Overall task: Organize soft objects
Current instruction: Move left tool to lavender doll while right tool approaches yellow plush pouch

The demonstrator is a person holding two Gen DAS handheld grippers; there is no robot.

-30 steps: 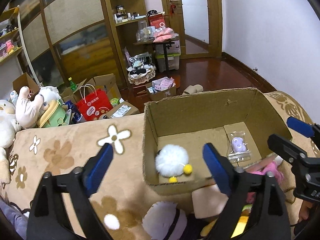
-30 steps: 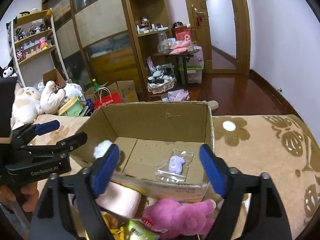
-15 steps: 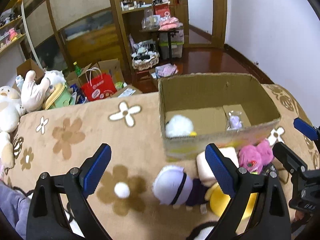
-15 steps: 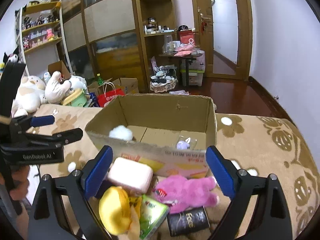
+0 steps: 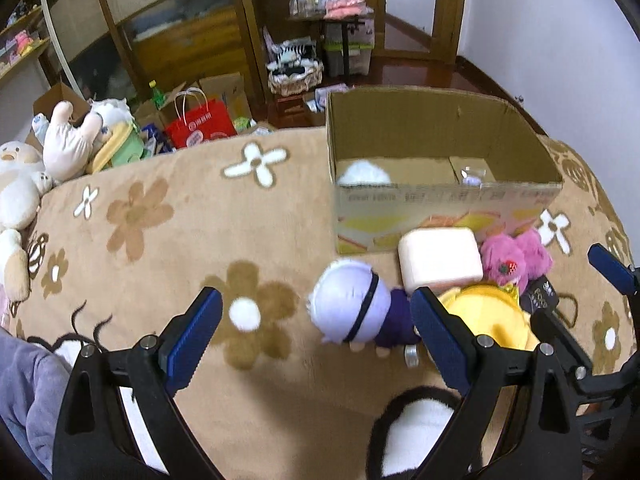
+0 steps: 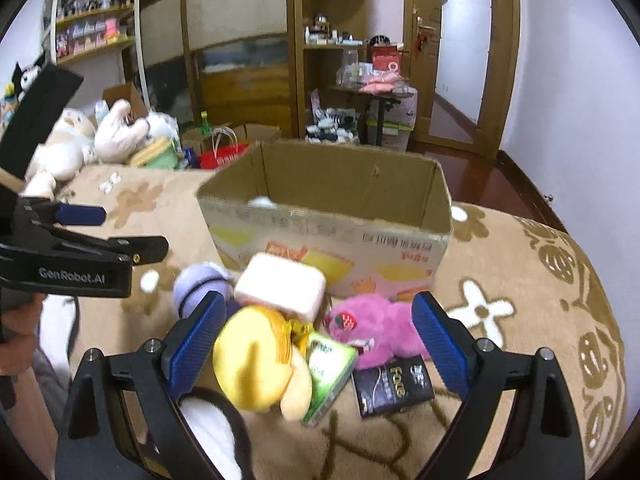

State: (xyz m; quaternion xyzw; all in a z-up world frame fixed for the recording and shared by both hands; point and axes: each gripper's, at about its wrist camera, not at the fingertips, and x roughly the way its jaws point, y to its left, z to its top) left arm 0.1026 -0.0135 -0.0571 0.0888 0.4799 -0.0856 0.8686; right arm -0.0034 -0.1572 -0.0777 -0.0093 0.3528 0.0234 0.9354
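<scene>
An open cardboard box [image 5: 440, 136] [image 6: 328, 236] stands on the flowered blanket, holding a white pom-pom toy [image 5: 362, 174] and a small bagged purple item [image 5: 472, 178]. In front of it lie a lilac-headed doll [image 5: 350, 306] [image 6: 200, 284], a pale pink cushion [image 5: 440, 260] [image 6: 280, 288], a pink plush [image 5: 516, 258] [image 6: 376, 328] and a yellow plush [image 5: 492, 320] [image 6: 256, 356]. My left gripper [image 5: 316, 332] is open and empty, hovering short of the doll. My right gripper [image 6: 320, 348] is open and empty above the yellow and pink plush.
A green packet [image 6: 330, 364] and a black "Force" box [image 6: 392, 388] lie beside the plush toys. A black-and-white plush [image 5: 412, 428] is at the near edge. Large plush toys [image 5: 44, 160] sit at the left; shelves, a red bag [image 5: 200, 124] and floor clutter stand behind.
Both grippers have pulled back and up from the box towards me. The toy pile in front of the box has come into view. Both stay open.
</scene>
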